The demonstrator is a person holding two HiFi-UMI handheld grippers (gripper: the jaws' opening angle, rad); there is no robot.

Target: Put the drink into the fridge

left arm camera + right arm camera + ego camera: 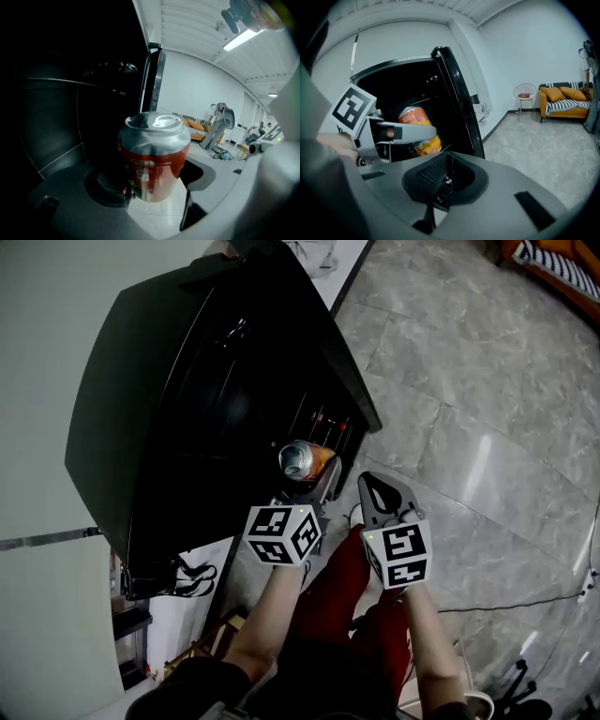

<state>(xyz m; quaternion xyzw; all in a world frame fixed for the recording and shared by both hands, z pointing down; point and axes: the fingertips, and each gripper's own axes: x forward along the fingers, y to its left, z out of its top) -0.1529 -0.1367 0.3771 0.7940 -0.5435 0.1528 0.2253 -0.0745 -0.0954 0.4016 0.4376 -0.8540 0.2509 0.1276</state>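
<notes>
Left tool (pixel 315 480) is clamped on the drink can (pixel 302 460), which sits in mid-frame of the head view, right at the mouth of the black fridge (pixel 178 399) that fills the upper left. Right tool (pixel 376 487) hangs just beside it, to the right, over the grey floor (pixel 487 427), pinched together with nothing in it.

Left gripper view: the can is dead centre between the two jaws, upright, silver top showing and red label facing the camera. Dark fridge interior takes the whole left half, with faint shelf lines in it, and the door edge (pixel 154 79) stands just behind the can at upper middle.

Right gripper view: jaws meet at bottom centre, empty. At mid-left you can see the left tool's finger across the orange can in front of the open cavity, with the door (pixel 461 112) swung out beside it.

My take on doing this bit well: the can isn't inside yet, so hold it level, push it leftward into the dark past that door edge, and get the base flat on a shelf before letting the jaws go. It's hard to read depth in there, so go slow. I'd hold the right tool clear of the door.
</notes>
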